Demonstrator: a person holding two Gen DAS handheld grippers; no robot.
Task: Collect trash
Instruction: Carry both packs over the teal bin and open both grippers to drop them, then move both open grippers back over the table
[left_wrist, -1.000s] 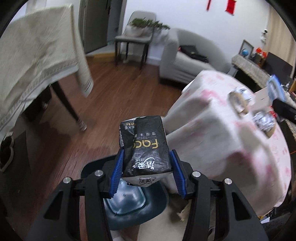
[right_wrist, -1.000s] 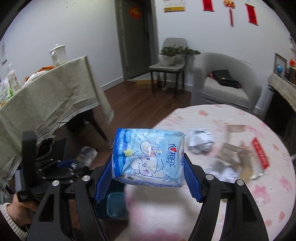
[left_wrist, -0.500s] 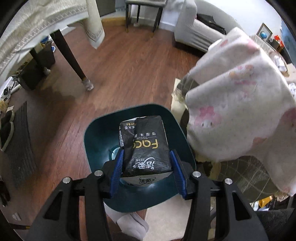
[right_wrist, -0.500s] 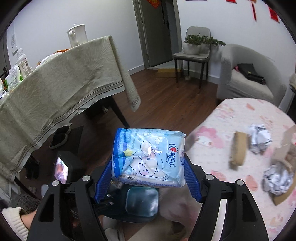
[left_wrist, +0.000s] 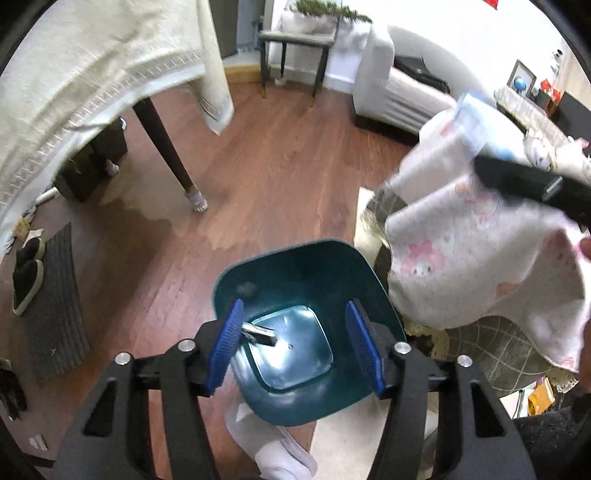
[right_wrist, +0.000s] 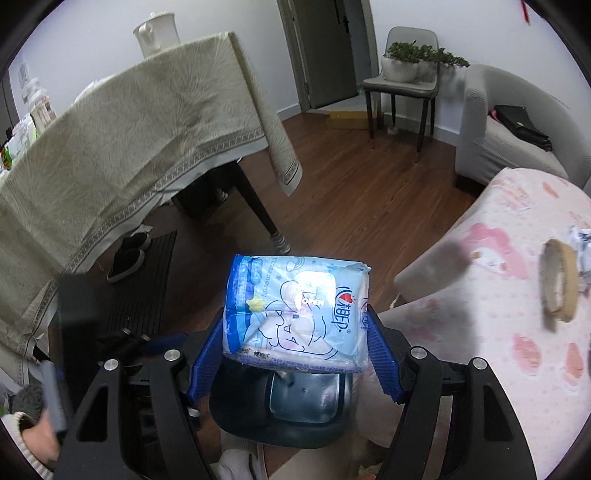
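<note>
Left gripper (left_wrist: 293, 341): jaws opening, nothing between blue pads, held over dark teal plastic waste bin (left_wrist: 332, 258) on wood floor; small dark packet (left_wrist: 258, 334) seen lying inside bin

Right gripper (right_wrist: 295, 354): light-blue soft plastic wet-wipe pack (right_wrist: 295, 310) pinched across short sides, above bin (right_wrist: 280, 424)

Pack judged light, squashy, slick-filmed; firm mid-body grip advised
</note>
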